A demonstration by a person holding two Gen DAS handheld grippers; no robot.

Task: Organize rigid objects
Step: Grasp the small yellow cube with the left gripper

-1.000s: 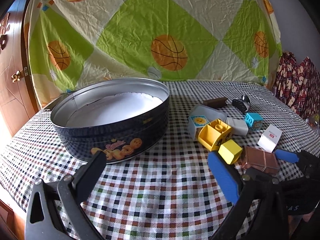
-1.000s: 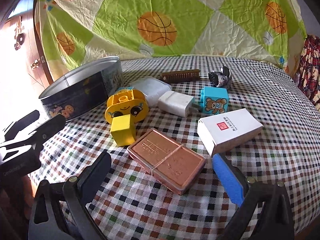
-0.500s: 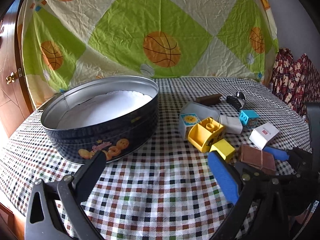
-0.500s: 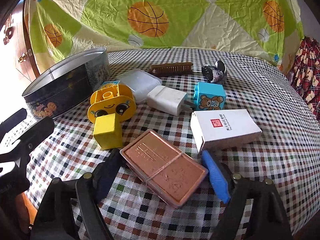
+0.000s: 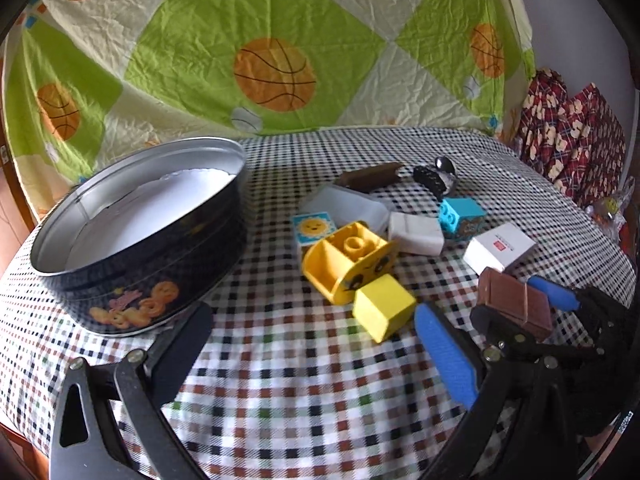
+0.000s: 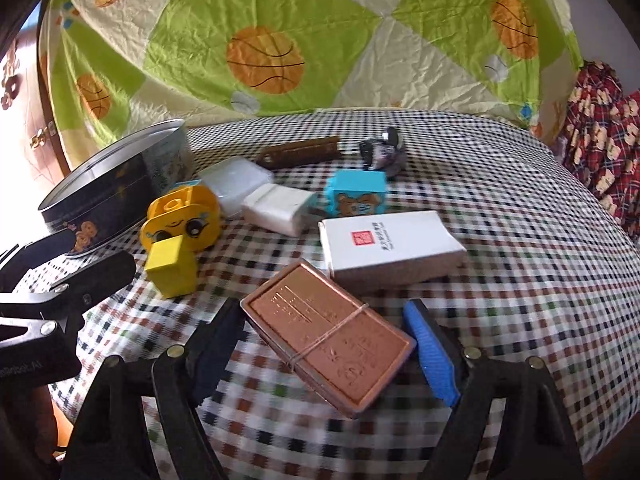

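Far left stands the cookie tin (image 6: 116, 184); left gripper (image 5: 308, 344) gapes wide over bare checked cloth (image 5: 280, 380); right gripper (image 6: 324, 340) clamps the copper-brown case (image 6: 328, 332), lifted tilted, white box (image 6: 392, 240) just beyond.

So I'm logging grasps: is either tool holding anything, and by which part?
The right tool grips the copper-brown flat box across its width, near its middle. The left tool holds nothing.
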